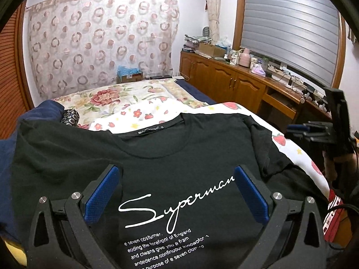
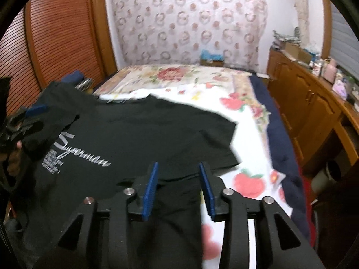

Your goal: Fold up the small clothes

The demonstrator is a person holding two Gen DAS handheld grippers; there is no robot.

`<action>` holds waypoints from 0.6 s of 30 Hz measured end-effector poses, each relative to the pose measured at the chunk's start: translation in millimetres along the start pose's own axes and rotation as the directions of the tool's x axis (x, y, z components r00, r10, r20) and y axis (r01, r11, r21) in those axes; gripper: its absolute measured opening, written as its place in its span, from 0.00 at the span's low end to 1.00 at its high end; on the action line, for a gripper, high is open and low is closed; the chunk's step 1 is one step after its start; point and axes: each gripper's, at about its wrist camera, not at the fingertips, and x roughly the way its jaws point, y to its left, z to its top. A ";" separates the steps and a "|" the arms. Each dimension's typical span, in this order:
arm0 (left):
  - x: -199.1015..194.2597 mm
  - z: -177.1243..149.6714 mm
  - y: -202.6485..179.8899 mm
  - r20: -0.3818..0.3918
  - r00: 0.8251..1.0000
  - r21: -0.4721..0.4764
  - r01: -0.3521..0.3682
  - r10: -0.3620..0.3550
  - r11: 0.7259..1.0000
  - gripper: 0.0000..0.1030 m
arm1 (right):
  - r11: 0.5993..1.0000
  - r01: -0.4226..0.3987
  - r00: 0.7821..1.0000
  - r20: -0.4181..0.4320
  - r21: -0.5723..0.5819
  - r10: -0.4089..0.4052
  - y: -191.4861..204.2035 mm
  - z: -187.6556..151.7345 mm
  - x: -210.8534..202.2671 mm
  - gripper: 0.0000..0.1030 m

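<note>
My left gripper [image 1: 176, 192] hovers over the chest of a black T-shirt [image 1: 170, 148], its blue-padded jaws spread wide and holding nothing; I cannot tell whether the pads brush the cloth. My right gripper [image 2: 177, 186] has its jaws parted about half as far, over the shirt's right side near a sleeve, with dark fabric showing between the pads, not pinched. The T-shirt lies face up on the bed [image 1: 143, 94], neckline away from me, white "Superman" script [image 1: 177, 201] slanting across the front above small printed lines. It rests on a white strawberry-print sheet [image 2: 246, 179], which stays bare to the shirt's right. Beyond that sheet runs a navy blanket [image 2: 278, 134] along the bed edge, then a wooden cabinet [image 2: 303, 103]. Past the collar, a floral cover [image 1: 105, 98] stretches to the curtain [image 1: 101, 40].
</note>
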 end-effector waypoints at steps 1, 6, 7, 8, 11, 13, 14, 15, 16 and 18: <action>0.1 -0.1 -0.1 -0.001 1.000 0.001 -0.002 0.002 1.000 1.00 | 1.000 0.010 1.000 -0.008 0.008 -0.010 -5.5 -0.1 4.5 0.40; -0.7 -3.7 1.2 -0.011 1.000 -0.004 -0.007 0.007 1.000 1.00 | 0.996 0.060 0.996 -0.072 0.061 -0.055 -30.1 0.3 41.6 0.40; -0.6 -4.3 1.8 -0.014 1.000 -0.006 -0.008 0.008 1.000 1.00 | 0.996 0.056 0.995 -0.083 0.071 -0.050 -33.5 0.2 48.6 0.40; -0.5 -5.1 1.7 -0.016 1.000 -0.007 -0.008 0.008 1.000 1.00 | 0.995 0.053 0.995 -0.092 0.080 -0.046 -36.0 1.3 53.2 0.40; 0.9 -6.8 2.3 -0.024 1.000 -0.004 -0.012 0.012 1.000 1.00 | 0.993 0.054 0.993 -0.108 0.104 -0.043 -41.6 2.6 63.8 0.40; 2.1 -7.9 2.6 -0.030 0.999 -0.006 -0.013 0.013 1.000 1.00 | 0.990 0.047 0.993 -0.116 0.135 -0.031 -51.7 6.6 67.3 0.40; 2.9 -8.5 3.1 -0.032 0.999 -0.008 -0.012 0.011 1.000 1.00 | 0.988 0.044 0.993 -0.119 0.149 -0.026 -54.7 6.7 67.5 0.40; 3.6 -9.2 3.5 -0.035 0.999 -0.008 -0.011 0.011 1.000 1.00 | 0.987 0.031 0.993 -0.119 0.159 -0.012 -56.4 7.1 69.1 0.40; 4.4 -10.0 3.6 -0.037 0.999 -0.009 -0.011 0.011 1.000 1.00 | 0.986 0.023 0.993 -0.115 0.163 -0.004 -56.4 7.7 68.8 0.40; 5.7 -11.2 4.3 -0.040 0.999 -0.010 -0.010 0.010 1.000 1.00 | 0.986 0.003 0.994 -0.112 0.166 0.016 -54.6 10.7 67.0 0.40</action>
